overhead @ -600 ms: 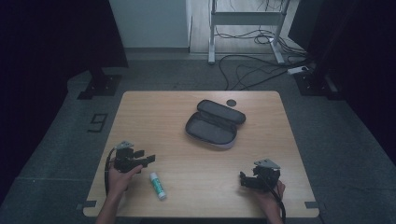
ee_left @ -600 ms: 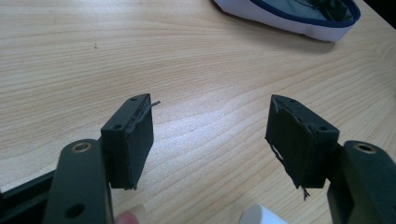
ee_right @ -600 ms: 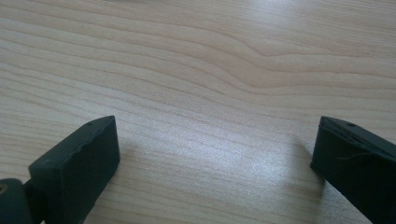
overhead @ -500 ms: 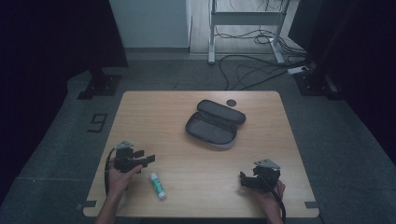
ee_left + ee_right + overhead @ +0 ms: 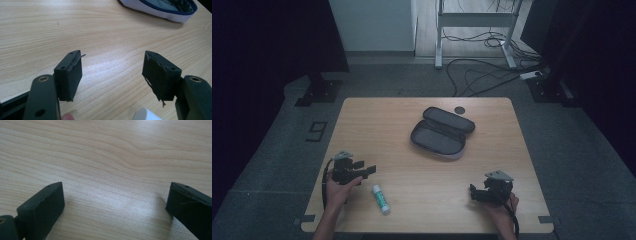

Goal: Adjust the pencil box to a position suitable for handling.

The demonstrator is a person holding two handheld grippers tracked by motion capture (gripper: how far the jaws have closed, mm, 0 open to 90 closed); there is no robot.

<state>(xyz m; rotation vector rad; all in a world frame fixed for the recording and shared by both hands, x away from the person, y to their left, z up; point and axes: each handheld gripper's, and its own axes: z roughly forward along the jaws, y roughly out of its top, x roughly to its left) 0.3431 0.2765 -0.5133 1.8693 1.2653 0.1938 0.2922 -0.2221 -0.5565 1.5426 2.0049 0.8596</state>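
On the wooden desk (image 5: 422, 165), the left gripper (image 5: 362, 170) rests at the near left with its jaws apart and nothing between them. A white glue stick (image 5: 380, 198) lies just beside it. The right gripper (image 5: 477, 192) sits at the near right, jaws apart over bare wood. An open pencil case (image 5: 442, 132) lies farther back, well apart from both.
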